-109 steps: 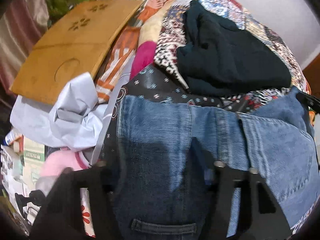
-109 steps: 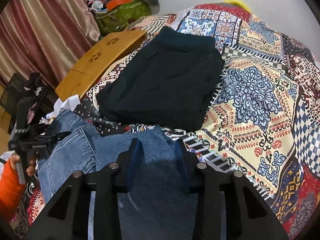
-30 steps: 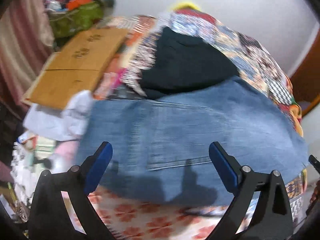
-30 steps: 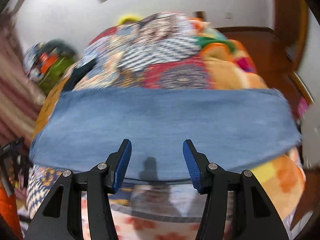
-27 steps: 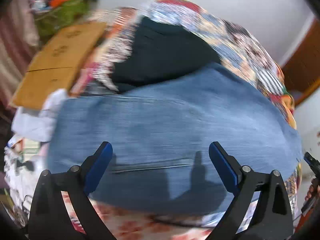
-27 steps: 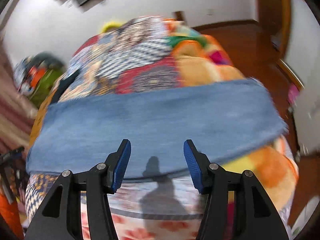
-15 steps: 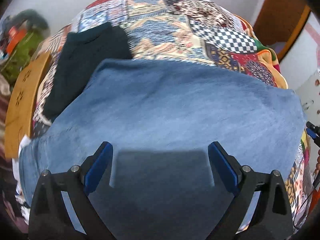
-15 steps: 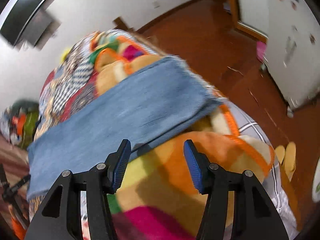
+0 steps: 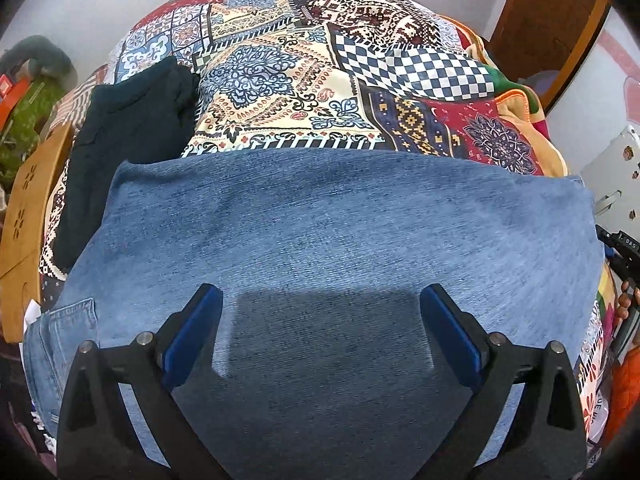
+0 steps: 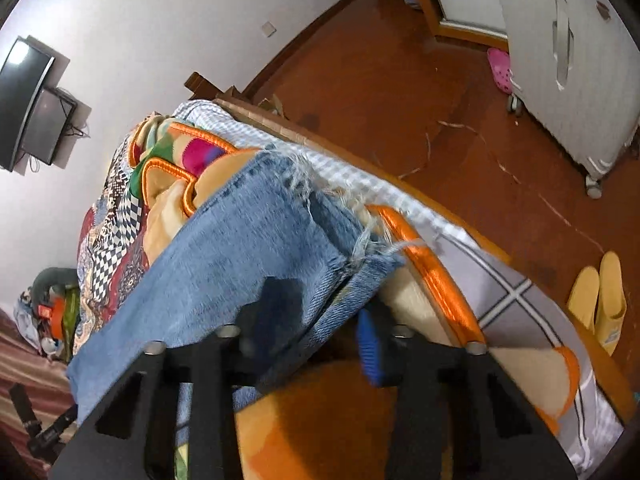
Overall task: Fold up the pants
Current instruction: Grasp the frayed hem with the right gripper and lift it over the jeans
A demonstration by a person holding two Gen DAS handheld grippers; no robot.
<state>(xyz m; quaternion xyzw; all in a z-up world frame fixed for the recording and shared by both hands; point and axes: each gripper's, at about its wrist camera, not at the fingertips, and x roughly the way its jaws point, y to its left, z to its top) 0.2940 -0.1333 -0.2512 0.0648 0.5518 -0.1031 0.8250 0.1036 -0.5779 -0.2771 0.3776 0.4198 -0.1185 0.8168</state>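
Left gripper (image 9: 318, 318): spread wide, empty, above mid-leg of blue denim pants (image 9: 340, 232).
Pants axis: left to right across patchwork quilt (image 9: 280, 64); waist left, frayed hem (image 10: 340, 216) right.
Right gripper (image 10: 310, 332): at hem, nearer; part-open around hem corner, grip uncertain.
Room: black folded garment (image 9: 128, 120), red-brown floor (image 10: 400, 72).
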